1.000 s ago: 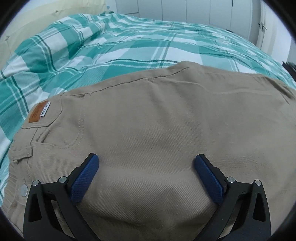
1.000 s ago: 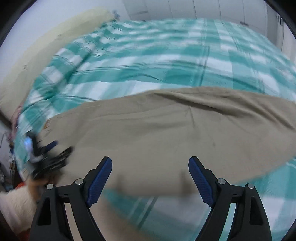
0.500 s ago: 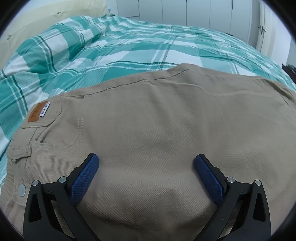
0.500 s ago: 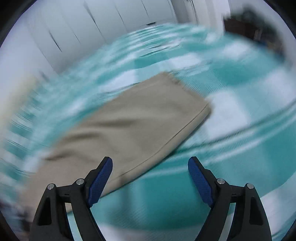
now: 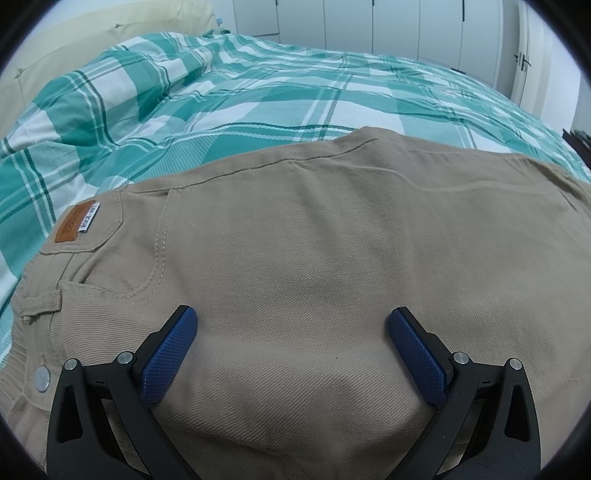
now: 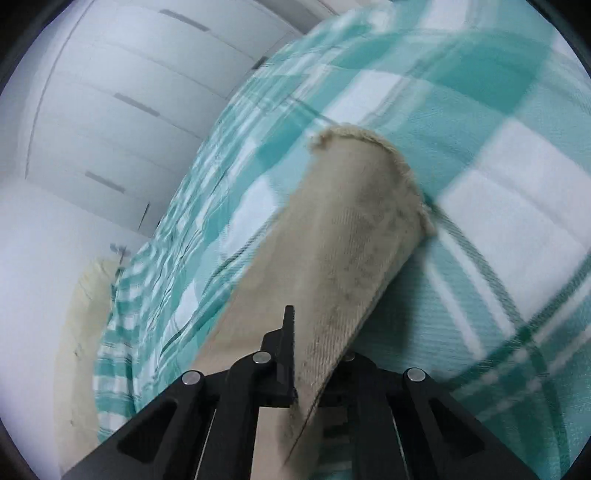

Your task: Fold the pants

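- Because folding needs a broad, soft, flat base, the bed with its teal-and-white checked cover carries everything; its surface runs out to the white cupboard doors at the far wall, and a cream pillow lies at the upper left in the left wrist view.
- Spread over that cover lie the khaki pants, flat and fairly smooth at the seat, with the waistband toward the left; laid out this way, a leg can be carried over the top part without bunching, by my reading.
- Over the seat of the pants the left gripper has its blue pads spread wide with cloth beneath them but nothing pinched; it looks placed there to pin the upper part while the other end is moved, though whether it presses down I cannot tell.
- Out at the far end, the right gripper has its jaws drawn nearly together on the edge of a pant leg, and the cloth runs up from between them to the frayed hem; a pinch near the hem gives control of the whole leg for the fold.
- Small marks fix which way the garment faces: the brown leather patch on the waistband, a belt loop below it, and a metal button near the lower left edge.
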